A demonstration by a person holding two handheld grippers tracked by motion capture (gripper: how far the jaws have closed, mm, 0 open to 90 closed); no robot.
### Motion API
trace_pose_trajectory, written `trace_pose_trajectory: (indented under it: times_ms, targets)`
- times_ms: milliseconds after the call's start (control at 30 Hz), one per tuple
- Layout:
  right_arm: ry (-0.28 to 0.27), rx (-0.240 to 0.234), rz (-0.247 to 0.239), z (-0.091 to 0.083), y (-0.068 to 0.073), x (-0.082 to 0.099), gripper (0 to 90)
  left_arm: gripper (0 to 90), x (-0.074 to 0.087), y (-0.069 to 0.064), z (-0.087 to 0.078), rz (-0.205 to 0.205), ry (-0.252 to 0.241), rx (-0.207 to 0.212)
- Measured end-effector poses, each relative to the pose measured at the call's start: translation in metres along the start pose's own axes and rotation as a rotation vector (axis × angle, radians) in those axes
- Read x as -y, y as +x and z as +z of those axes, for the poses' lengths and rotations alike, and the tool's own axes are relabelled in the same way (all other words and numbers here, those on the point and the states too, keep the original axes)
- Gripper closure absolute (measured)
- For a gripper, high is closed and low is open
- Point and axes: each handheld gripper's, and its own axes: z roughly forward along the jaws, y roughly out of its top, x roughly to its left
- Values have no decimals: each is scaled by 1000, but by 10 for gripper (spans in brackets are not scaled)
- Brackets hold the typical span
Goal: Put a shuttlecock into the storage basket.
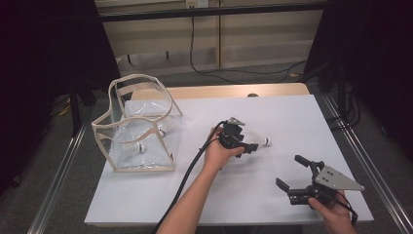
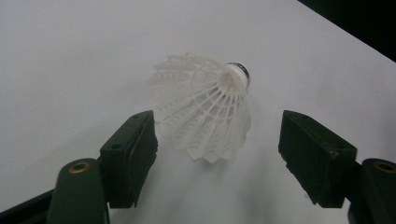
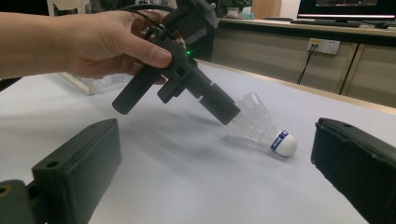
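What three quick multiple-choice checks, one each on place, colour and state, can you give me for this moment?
1. Where does the shuttlecock lie?
A. on the white table top
B. inside the clear bag
C. on the floor

2. What colour is the band on its cork tip?
A. red
B. green
C. blue

3. How does the left claw stand to it?
A. clamped on the cork
B. open, jaws either side of the skirt
C. far off by the bag

Answers:
1 A: it rests on the table top, right of the clear bag.
2 C: the right claw view shows a blue band.
3 B: the left claw view shows gaps between both pads and the skirt.
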Motion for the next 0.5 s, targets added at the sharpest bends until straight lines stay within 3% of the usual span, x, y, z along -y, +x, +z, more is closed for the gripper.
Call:
trace_pose_trajectory:
  times_ms: [167, 500]
  targets:
    - [-1, -2, 2, 0, 1, 0, 11, 358, 0, 0, 4, -20, 6, 26]
    - [0, -1, 0, 0, 0, 0, 11, 428, 2, 2, 9, 19, 15, 28]
